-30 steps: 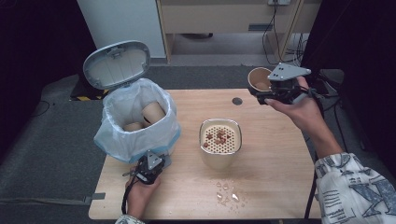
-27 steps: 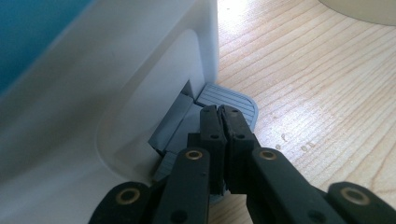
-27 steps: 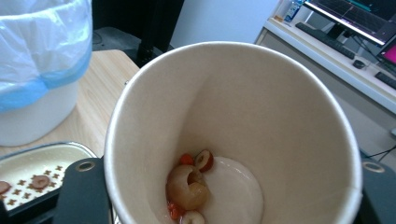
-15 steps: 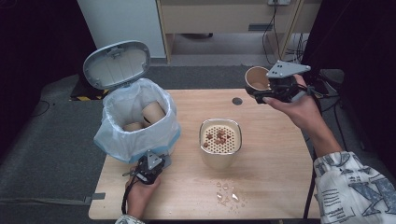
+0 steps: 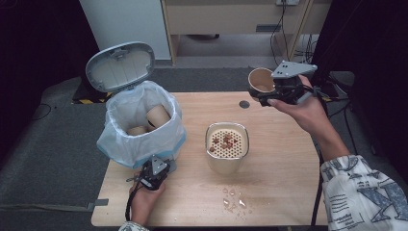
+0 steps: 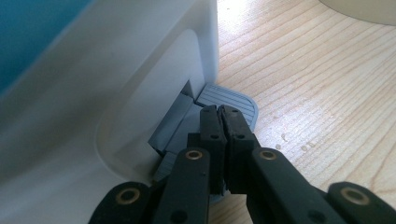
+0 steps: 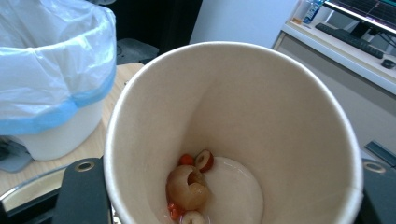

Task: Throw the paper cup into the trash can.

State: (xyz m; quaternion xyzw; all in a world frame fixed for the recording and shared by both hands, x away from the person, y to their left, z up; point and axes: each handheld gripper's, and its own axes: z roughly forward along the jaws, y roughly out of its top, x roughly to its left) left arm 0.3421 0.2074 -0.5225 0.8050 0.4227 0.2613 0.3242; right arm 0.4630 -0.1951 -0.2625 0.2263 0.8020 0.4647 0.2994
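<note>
Cup [image 5: 260,83] in right tongs [image 5: 269,98] — tipped, mouth towards the bin [image 5: 144,130].

tool [image 6: 219,123]: black jaws, brass rivets | sleeve [image 5: 368,192]: white, dark print

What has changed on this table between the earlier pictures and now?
The right gripper, shut on the brown paper cup, shifted slightly left. The left gripper stays shut on the white bin's grey pedal, lid open. The cream strainer pot has not moved.
</note>
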